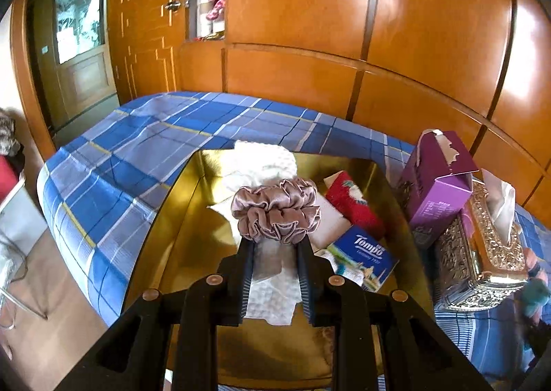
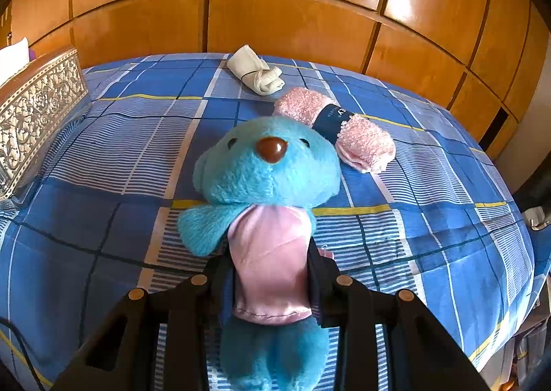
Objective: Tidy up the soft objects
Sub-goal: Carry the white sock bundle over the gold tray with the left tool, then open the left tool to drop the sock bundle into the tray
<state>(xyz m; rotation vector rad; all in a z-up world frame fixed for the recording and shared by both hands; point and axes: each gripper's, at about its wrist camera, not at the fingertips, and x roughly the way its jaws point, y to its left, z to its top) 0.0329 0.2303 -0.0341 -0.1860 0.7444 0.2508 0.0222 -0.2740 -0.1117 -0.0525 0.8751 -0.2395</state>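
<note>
My left gripper (image 1: 275, 244) is shut on a dusty-pink satin scrunchie (image 1: 275, 213) and holds it above a gold tray (image 1: 179, 219). In the tray lie a white knit cloth (image 1: 265, 160), a red sock (image 1: 353, 203) and a blue Tempo tissue pack (image 1: 363, 258). My right gripper (image 2: 267, 260) is shut on the pink-shirted body of a blue plush toy (image 2: 268, 167), which faces the camera above the bed. Beyond it on the bed lie a rolled pink fuzzy towel (image 2: 341, 129) with a navy band and a rolled white cloth (image 2: 255, 76).
A blue plaid sheet (image 2: 103, 150) covers the bed. A purple tissue box (image 1: 437, 181) and an ornate silver tissue box (image 1: 482, 253) stand right of the tray; the silver box (image 2: 38, 108) also shows at the right wrist view's left. Wooden wardrobe panels (image 1: 344, 12) stand behind.
</note>
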